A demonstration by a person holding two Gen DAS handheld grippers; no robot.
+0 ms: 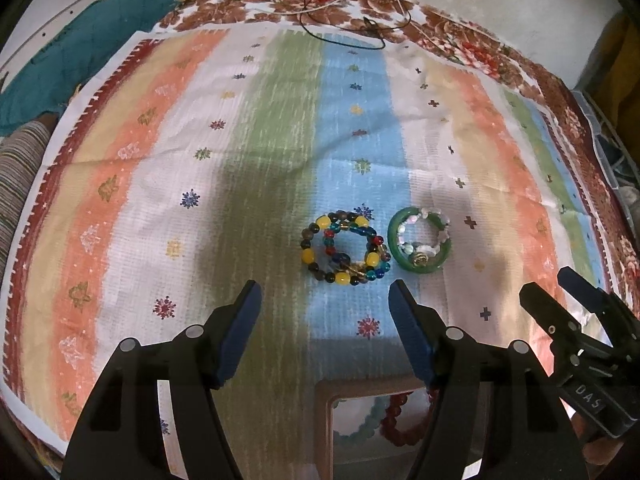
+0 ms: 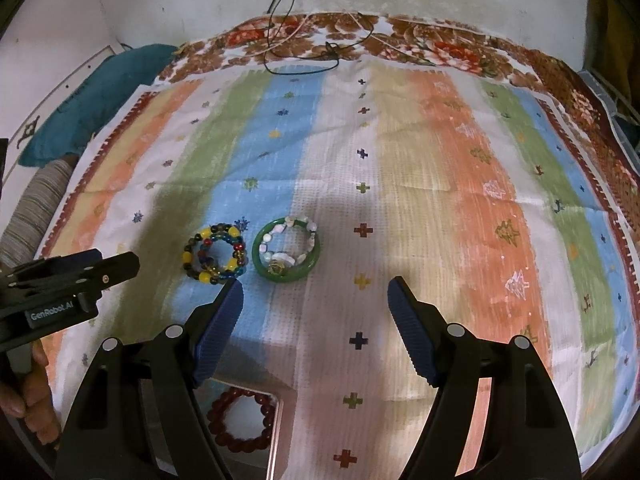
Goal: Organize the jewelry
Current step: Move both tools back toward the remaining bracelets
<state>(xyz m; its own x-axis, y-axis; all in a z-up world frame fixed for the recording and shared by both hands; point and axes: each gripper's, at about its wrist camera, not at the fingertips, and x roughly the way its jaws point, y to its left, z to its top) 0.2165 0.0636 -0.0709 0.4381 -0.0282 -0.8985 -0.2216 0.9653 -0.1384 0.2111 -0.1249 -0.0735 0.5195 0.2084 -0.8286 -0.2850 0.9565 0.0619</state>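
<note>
On the striped cloth, just ahead of the released left tool point(image 1: 324, 300) and right tool point(image 2: 316, 300), lie the beaded bracelet point(image 1: 345, 247) and green bangle point(image 1: 420, 242), so best pinch one rim squarely before carrying it to the tray point(image 2: 276, 432).

I can read just two markings from here. In my right wrist view, the black plastic body of the left tongs point(image 2: 60, 280) carries a small dark label plate with pale lettering that reads "GenRobot.AI" point(image 2: 52, 313). In my left wrist view, the black plastic body of the right tongs point(image 1: 560, 292) shows raised letters on a dark block, turned upside down toward me, which look like "DAS" point(image 1: 589, 397); I cannot tell whether more characters follow. Nothing else legible shows up in either view.
</note>
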